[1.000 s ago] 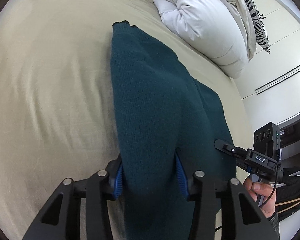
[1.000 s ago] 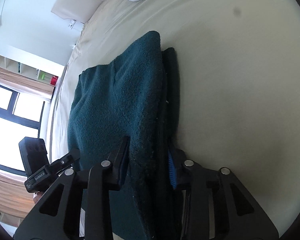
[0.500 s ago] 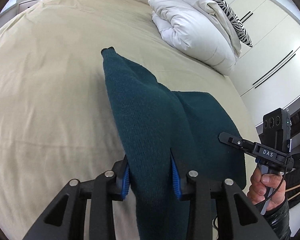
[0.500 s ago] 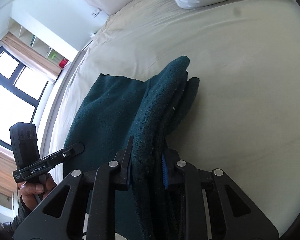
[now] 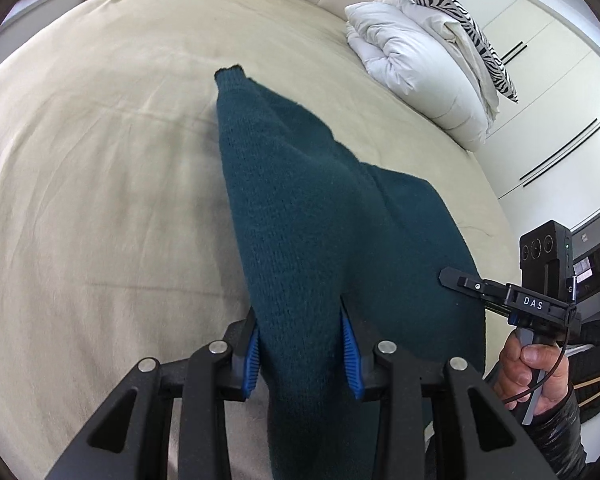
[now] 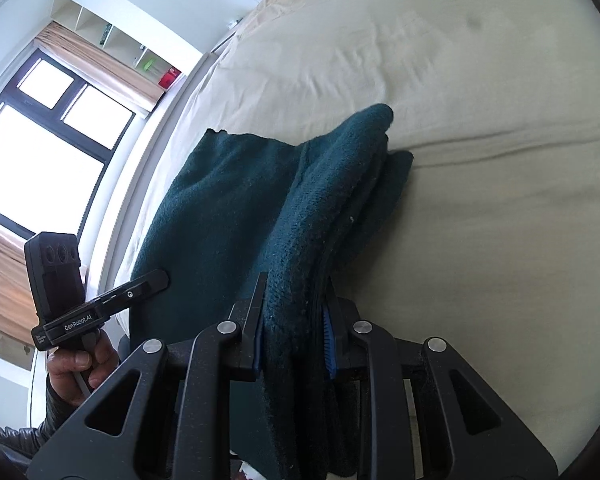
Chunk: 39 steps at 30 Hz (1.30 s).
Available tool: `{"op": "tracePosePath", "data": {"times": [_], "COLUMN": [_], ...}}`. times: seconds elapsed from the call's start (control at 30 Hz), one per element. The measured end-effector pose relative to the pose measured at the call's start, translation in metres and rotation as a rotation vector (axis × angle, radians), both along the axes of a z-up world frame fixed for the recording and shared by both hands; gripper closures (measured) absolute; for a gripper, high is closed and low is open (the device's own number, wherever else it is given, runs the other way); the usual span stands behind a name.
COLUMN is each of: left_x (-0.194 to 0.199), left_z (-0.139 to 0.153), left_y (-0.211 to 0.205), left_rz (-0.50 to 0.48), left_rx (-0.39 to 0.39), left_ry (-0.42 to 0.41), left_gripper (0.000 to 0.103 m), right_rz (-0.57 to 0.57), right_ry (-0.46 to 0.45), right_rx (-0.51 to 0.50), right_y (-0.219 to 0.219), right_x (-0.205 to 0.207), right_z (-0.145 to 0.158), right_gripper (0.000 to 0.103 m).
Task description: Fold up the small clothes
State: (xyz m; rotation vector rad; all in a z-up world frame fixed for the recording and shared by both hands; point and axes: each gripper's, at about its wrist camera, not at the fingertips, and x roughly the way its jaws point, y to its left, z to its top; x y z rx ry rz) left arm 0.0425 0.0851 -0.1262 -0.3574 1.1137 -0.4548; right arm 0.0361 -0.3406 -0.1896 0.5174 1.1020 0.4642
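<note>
A dark teal knit garment [image 5: 300, 216] lies on the beige bed [image 5: 100, 160], partly lifted at its near edge. My left gripper [image 5: 302, 348] is shut on one near corner of it, the cloth bunched between the blue pads. My right gripper [image 6: 294, 336] is shut on the other near corner of the garment [image 6: 220, 208], where several layers are pinched. The right gripper also shows in the left wrist view [image 5: 500, 292], and the left gripper in the right wrist view [image 6: 112, 304]. The far end of the garment rests on the bed.
A white duvet [image 5: 416, 76] and a zebra-print pillow [image 5: 460, 12] lie at the far right of the bed. White wardrobe doors [image 5: 560, 120] stand beyond. A window [image 6: 40, 152] and shelves [image 6: 132, 52] are past the bed's left edge.
Both grippers have risen and pulled back with the near edge of the garment. More of the bed and room shows. The grips have not changed.
</note>
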Motion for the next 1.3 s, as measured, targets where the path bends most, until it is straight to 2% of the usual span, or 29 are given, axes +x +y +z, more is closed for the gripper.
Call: {"op": "tracePosePath", "data": {"times": [0.1,0.17,0.27,0.33,0.47,0.67,0.77,0.9,1.03,1.17,1.23,1.3], "left_x": [0.000,0.000,0.003,0.002,0.002,0.000,-0.005,-0.013,-0.005,0.031,0.053,0.068], "left_z": [-0.013,-0.015,-0.028,-0.031,-0.028,-0.028,-0.019,0.011,0.039,0.033,0.022,0.015], "left_y": [0.004,0.004,0.010,0.014,0.010,0.015,0.016,0.020,0.007,-0.023,-0.032,-0.039], "left_rz": [0.000,-0.015,0.010,0.021,0.024,0.042,0.069,0.110,0.081,0.037,0.039,0.027], "left_rx": [-0.024,-0.023,-0.118,-0.158,-0.143,-0.165,-0.139,-0.079,-0.052,-0.025,-0.020,0.018], "left_ry": [0.002,-0.018,0.012,0.018,0.008,0.019,0.013,-0.065,-0.156,-0.161,-0.140,-0.145], "left_gripper": [0.063,0.060,0.056,0.056,0.056,0.053,0.052,0.052,0.045,0.045,0.045,0.044], "right_rz": [-0.035,-0.061,-0.076,-0.077,-0.094,-0.113,-0.111,-0.178,-0.180,-0.121,-0.094,-0.068], "right_ry": [0.050,0.080,0.073,0.062,0.062,0.060,0.053,0.007,-0.045,-0.056,-0.029,-0.008], "right_rx": [0.044,0.117,0.192,0.209,0.209,0.180,0.126,0.036,0.085,0.099,0.116,0.146], "right_y": [-0.009,-0.028,-0.035,-0.037,-0.032,-0.031,-0.034,-0.048,-0.054,-0.035,-0.022,-0.009], "right_x": [-0.003,-0.017,-0.019,-0.025,-0.025,-0.034,-0.045,-0.055,-0.046,-0.014,0.010,0.032], "right_z": [-0.025,-0.044,-0.056,-0.058,-0.054,-0.039,-0.030,-0.007,0.017,0.026,0.021,0.016], "right_gripper": [0.082,0.080,0.079,0.079,0.078,0.063,0.061,0.060,0.059,0.059,0.059,0.059]}}
